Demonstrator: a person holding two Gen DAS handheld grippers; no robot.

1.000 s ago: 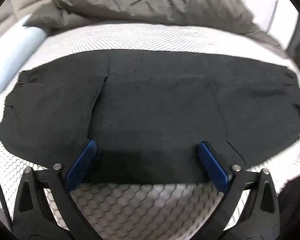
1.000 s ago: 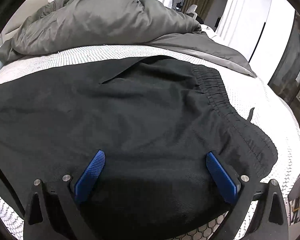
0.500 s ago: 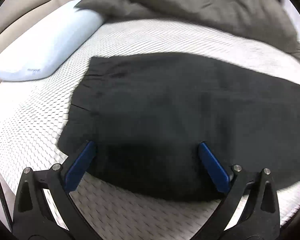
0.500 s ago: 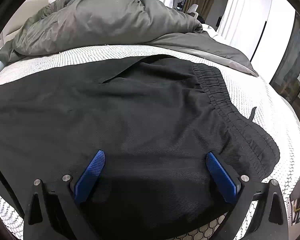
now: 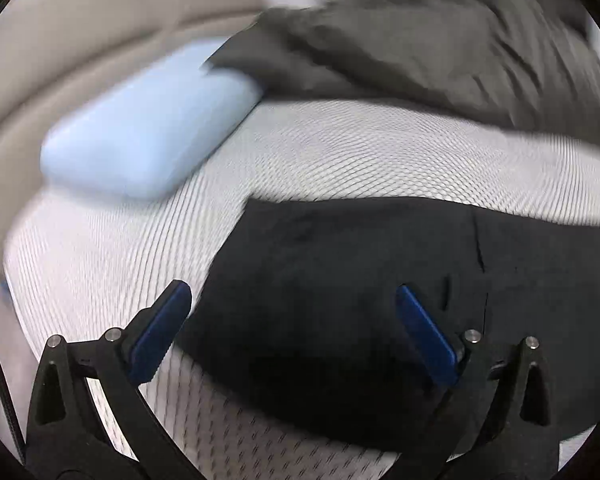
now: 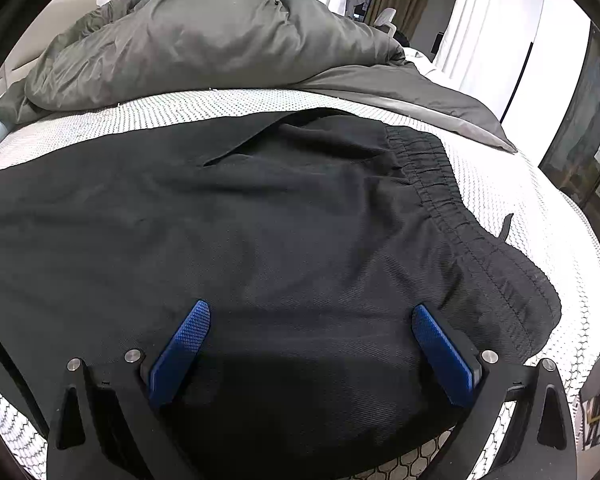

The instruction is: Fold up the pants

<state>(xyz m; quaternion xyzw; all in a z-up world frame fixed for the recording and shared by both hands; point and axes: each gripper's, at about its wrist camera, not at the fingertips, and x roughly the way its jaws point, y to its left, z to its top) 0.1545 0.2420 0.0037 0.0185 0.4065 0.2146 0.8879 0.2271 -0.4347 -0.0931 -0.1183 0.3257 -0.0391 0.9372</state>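
Here, my left claw tilts down over the leg end of the black pants, its blue fingers spread as wide as they go; they have just finished opening, and nothing is pinched, though the cloth's edge lies under the gap between them. One finger sits over the bare white mattress, the other over black cloth. My right claw also points down at a slant, over the waist end of the pants, fingers spread wide, nothing pinched; whether the tips touch the cloth I cannot tell. The pants lie flat across the mattress, legs running out of the right view's left edge. Left view is smeared with blur: weave of the mattress and seams of the pants are hard to read, and the pants are cut off at the right edge. The near hem in both views is hidden behind the claw frames. Only the left view shows the pale blue pillow in full, with the grey duvet overlapping its far end, and a beige headboard behind. Only the right view shows the gathered waistband, a drawstring end on the mattress, the duvet heaped sharp and clear, white curtains and a dark cabinet at the right.
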